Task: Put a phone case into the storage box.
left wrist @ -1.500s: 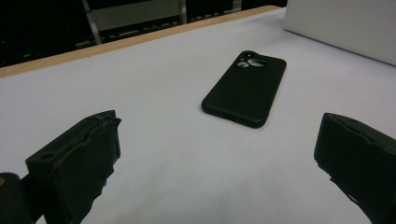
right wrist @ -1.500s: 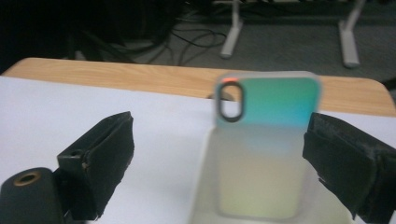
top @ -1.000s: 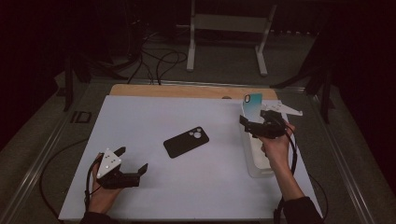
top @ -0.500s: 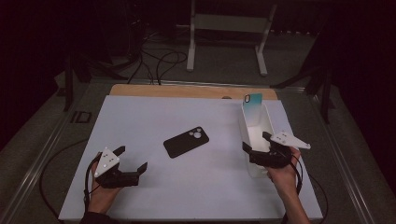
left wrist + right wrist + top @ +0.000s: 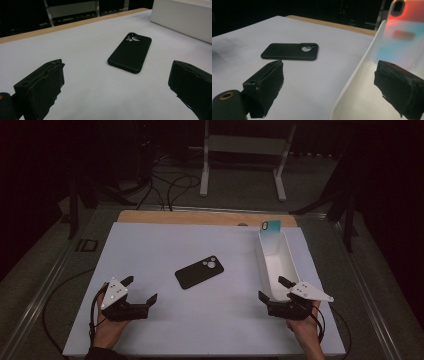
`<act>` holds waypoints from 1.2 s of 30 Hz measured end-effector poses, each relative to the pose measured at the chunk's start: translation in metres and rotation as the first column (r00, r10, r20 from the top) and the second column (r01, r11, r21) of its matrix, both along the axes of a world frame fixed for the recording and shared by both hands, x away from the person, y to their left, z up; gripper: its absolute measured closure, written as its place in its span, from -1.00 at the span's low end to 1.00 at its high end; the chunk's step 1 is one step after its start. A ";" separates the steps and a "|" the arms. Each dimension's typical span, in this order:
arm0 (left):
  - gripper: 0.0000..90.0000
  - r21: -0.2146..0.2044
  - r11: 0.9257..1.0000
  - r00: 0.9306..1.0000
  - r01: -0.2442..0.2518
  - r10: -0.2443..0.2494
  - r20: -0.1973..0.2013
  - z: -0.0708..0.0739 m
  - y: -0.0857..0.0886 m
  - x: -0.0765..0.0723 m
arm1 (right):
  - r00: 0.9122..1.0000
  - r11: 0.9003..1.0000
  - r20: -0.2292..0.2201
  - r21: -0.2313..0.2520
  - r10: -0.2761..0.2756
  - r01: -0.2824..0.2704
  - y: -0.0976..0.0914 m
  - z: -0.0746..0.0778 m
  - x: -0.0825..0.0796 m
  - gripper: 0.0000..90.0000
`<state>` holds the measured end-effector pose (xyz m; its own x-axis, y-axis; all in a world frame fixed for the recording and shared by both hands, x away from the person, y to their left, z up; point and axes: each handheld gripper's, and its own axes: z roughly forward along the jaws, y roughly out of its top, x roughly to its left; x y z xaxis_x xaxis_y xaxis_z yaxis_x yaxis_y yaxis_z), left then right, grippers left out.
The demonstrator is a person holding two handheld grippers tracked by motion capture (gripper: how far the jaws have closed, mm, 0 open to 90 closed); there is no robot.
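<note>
Teal case [image 5: 271, 231] base hidden inside white bin [image 5: 289, 265]; black phone case [image 5: 199, 271] flat between left gripper [image 5: 141, 290] and right gripper [image 5: 272, 289], both wide open, empty.

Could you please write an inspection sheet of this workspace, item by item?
Surface: white table top, wooden strip along the far edge.
Job's things: black phone case lies flat, camera cutout up; teal phone case stands on end at the far end of the white bin.
Clutter: nothing seen.
Grippers: left gripper open, low over the table; right gripper open, at the bin's near end.
Cables: one trails from each gripper; more on the floor beyond.
Surroundings: dark room, white metal stand behind the table.
</note>
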<state>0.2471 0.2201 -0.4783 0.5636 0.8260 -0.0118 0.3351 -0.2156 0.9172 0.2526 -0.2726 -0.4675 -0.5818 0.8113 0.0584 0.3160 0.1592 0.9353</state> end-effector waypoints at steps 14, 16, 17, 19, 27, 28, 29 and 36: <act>-0.98 0.019 1.000 1.000 0.009 -0.009 -0.025 0.004 -0.007 0.005 | 0.999 0.999 0.025 -0.014 0.037 -0.037 0.002 -0.001 -0.003 -0.81; -0.98 0.026 1.000 0.999 0.013 -0.012 -0.030 0.006 -0.009 0.007 | 0.999 0.999 0.026 -0.012 0.032 -0.032 0.001 -0.001 -0.003 -0.81; -0.98 0.027 1.000 0.999 0.016 -0.015 -0.031 0.007 -0.011 0.009 | 0.999 1.000 0.028 -0.010 0.030 -0.030 0.001 -0.001 -0.003 -0.81; -0.98 0.036 0.999 0.999 0.026 -0.025 -0.039 0.009 -0.013 0.011 | 0.999 1.000 0.030 -0.004 0.029 -0.029 0.000 0.000 -0.003 -0.81; -0.98 0.068 0.995 0.996 0.071 -0.068 -0.053 0.015 -0.029 0.024 | 0.999 1.000 0.034 -0.004 0.022 -0.022 -0.001 -0.001 -0.003 -0.81; -0.98 0.075 0.994 0.995 0.082 -0.078 -0.058 0.015 -0.033 0.029 | 0.999 1.000 0.033 -0.001 0.021 -0.021 -0.001 0.000 -0.003 -0.81; -0.98 0.075 0.994 0.995 0.082 -0.078 -0.058 0.015 -0.033 0.029 | 0.999 1.000 0.033 -0.001 0.021 -0.021 -0.001 0.000 -0.003 -0.81; -0.98 0.078 0.990 0.991 0.115 -0.110 -0.075 0.015 -0.047 0.049 | 0.999 1.000 0.031 0.005 0.017 -0.018 -0.002 -0.001 -0.003 -0.81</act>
<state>0.2964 0.1734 -0.4630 0.6531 0.7572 0.0104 0.3679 -0.3293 0.8696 0.2495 -0.2744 -0.4686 -0.5975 0.8006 0.0449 0.2846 0.1593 0.9453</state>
